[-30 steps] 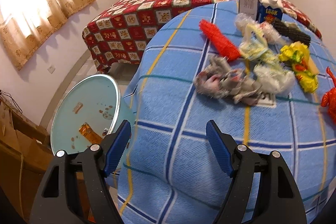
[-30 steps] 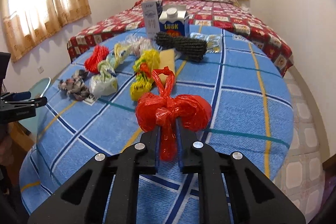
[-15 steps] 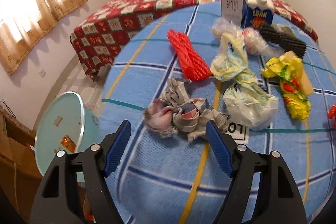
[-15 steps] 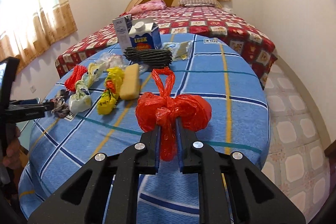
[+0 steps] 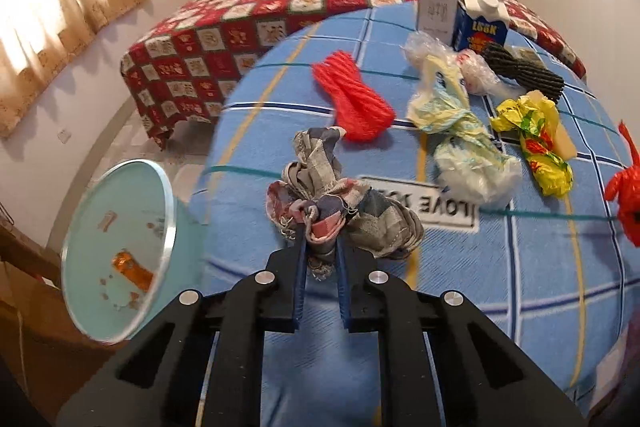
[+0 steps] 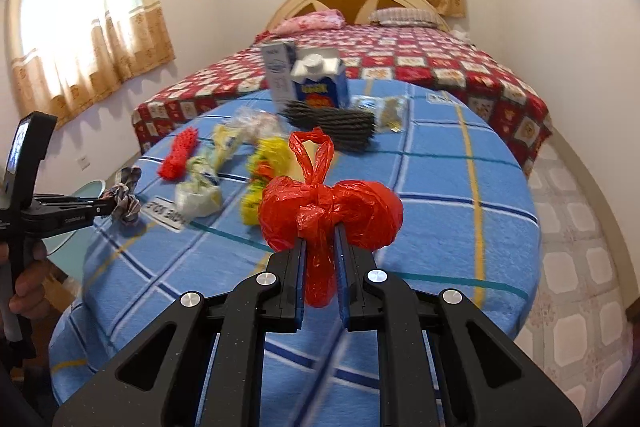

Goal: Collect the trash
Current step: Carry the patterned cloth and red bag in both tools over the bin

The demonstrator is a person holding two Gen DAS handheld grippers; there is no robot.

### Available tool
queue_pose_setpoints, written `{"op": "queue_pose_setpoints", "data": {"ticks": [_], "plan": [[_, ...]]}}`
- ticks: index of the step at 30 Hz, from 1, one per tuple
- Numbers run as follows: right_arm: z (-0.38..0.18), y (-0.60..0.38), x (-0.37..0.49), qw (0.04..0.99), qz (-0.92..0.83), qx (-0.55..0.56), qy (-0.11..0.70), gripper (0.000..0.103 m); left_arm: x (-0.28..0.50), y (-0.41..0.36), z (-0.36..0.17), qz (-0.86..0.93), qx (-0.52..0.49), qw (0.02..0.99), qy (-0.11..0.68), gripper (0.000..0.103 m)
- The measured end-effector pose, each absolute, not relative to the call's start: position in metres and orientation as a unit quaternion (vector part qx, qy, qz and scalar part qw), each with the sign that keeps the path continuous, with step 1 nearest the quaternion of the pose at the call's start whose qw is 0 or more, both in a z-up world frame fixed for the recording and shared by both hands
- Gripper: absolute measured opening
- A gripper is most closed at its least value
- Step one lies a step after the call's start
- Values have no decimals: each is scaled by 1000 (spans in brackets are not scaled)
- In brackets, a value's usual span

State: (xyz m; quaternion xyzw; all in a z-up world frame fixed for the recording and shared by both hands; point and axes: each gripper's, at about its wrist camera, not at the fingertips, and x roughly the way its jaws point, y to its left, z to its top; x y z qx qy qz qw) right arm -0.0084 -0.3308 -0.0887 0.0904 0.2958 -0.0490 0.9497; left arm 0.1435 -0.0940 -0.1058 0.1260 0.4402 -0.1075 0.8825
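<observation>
My left gripper (image 5: 322,247) is shut on a crumpled checked rag (image 5: 340,203) near the left edge of the round table with a blue checked cloth (image 5: 520,267). The rag also shows in the right wrist view (image 6: 126,199). My right gripper (image 6: 320,247) is shut on a knotted red plastic bag (image 6: 332,211) and holds it above the table; the bag shows at the right edge of the left wrist view (image 5: 624,195). A pale green bin (image 5: 120,251) with an orange scrap inside stands on the floor left of the table.
On the table lie a red net (image 5: 352,99), a pale yellow-white bag (image 5: 460,131), a yellow wrapper (image 5: 536,139), a black net roll (image 5: 520,71), a clear bag (image 5: 424,47), a blue milk carton (image 5: 480,23) and a white box (image 5: 438,1). A bed (image 5: 280,23) stands behind.
My left gripper moved forward onto the rag and closed on it. My right gripper kept the red bag and rose, tilting its view upward.
</observation>
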Motion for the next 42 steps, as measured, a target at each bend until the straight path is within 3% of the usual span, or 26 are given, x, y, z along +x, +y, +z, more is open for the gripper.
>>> {"op": "queue_pose_setpoints", "data": {"ticks": [42], "plan": [[-66,-81,153,941,140,-93,295,14,136,107,-88,43,81,901,423,13]]}}
